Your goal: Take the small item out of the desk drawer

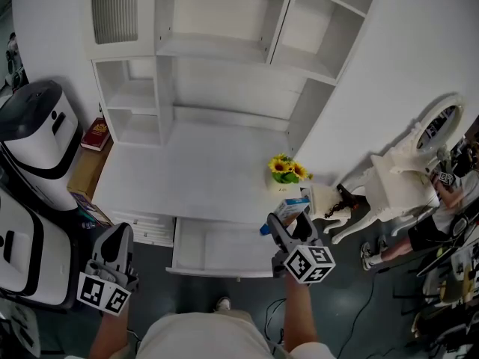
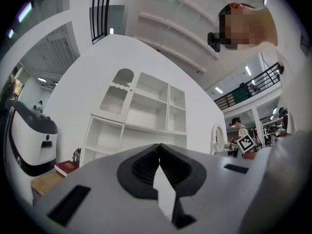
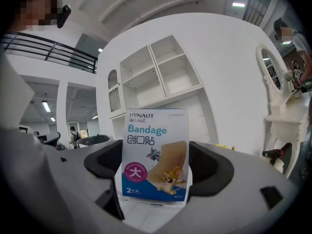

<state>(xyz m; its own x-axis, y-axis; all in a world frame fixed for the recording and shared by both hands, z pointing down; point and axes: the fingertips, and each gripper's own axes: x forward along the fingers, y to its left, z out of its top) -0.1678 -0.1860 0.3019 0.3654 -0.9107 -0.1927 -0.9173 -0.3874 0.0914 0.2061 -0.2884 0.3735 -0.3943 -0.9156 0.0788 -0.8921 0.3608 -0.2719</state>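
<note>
One white-and-blue bandage box (cartoon cat and mouse) stands upright.

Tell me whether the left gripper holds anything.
No: the left gripper has its jaws closed together at the tips, with nothing between them.

Smooth, shiny printed card on the bandage box. Dull grey plastic on the right gripper, with black ribbed pads. Same dull grey plastic and black ribbed pads on the left gripper. Smooth white paint on the desk and its drawer. Shiny red cover on the book.
</note>
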